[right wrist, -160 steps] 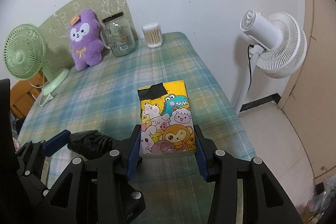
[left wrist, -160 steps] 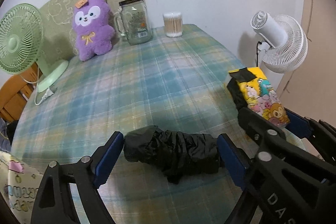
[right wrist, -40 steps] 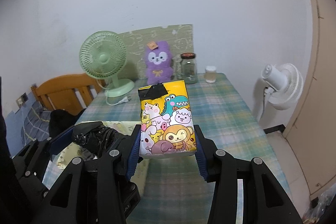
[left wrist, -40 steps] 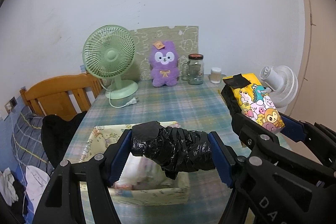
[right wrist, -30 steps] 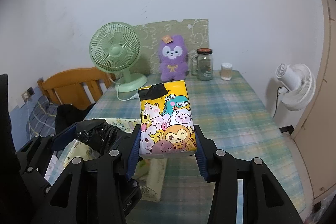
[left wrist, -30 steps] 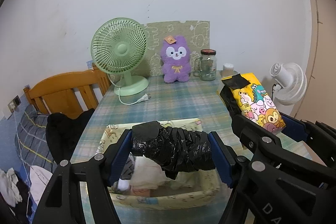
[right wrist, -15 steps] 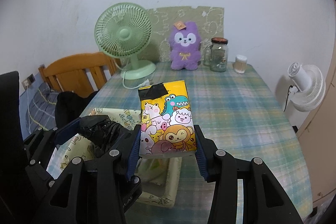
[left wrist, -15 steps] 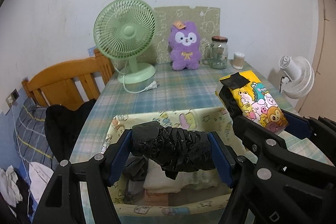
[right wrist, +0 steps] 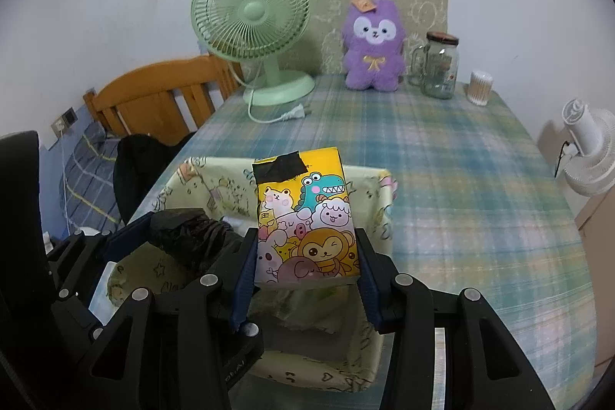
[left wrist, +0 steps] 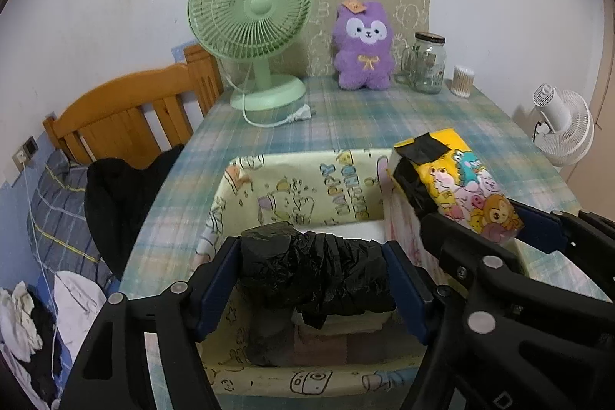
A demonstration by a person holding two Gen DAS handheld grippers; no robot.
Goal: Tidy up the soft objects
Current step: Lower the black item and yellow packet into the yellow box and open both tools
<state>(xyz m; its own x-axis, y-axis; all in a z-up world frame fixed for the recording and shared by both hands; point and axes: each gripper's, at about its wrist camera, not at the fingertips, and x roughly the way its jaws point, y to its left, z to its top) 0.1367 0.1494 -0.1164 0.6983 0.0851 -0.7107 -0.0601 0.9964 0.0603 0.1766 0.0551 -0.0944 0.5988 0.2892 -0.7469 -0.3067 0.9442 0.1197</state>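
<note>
On the far left, a dark garment [left wrist: 115, 195] hangs over a wooden chair [left wrist: 127, 110] beside the desk [left wrist: 384, 118]. Clothes lie on the floor [left wrist: 23, 314] below it, seen only in the left wrist view. At the back of the plaid-covered desk a green fan [left wrist: 250, 6] stands with its plug [left wrist: 300, 112] loose. To its right come a purple plush [left wrist: 365, 45], a glass jar [left wrist: 426, 68] and a tub of cotton swabs [left wrist: 463, 81]. All are well apart from the fabric bin [left wrist: 300, 187] in the foreground.

The left claw [left wrist: 313, 281] is clamped on a black crinkled bundle [left wrist: 315, 271], held above the bin's open top. Folded light and dark items lie inside beneath it. The right claw [right wrist: 307, 268] is closed on a yellow cartoon-print pack [right wrist: 307, 218] with black tape at its top. It is held over the bin's right side, just beside the bundle.

The right wrist view shows the bin's right wall [right wrist: 380, 202] and the open desk beyond it, which the left wrist view mostly hides behind the right claw. A white standing fan [left wrist: 563, 129] stands off the desk's right edge against the white wall.
</note>
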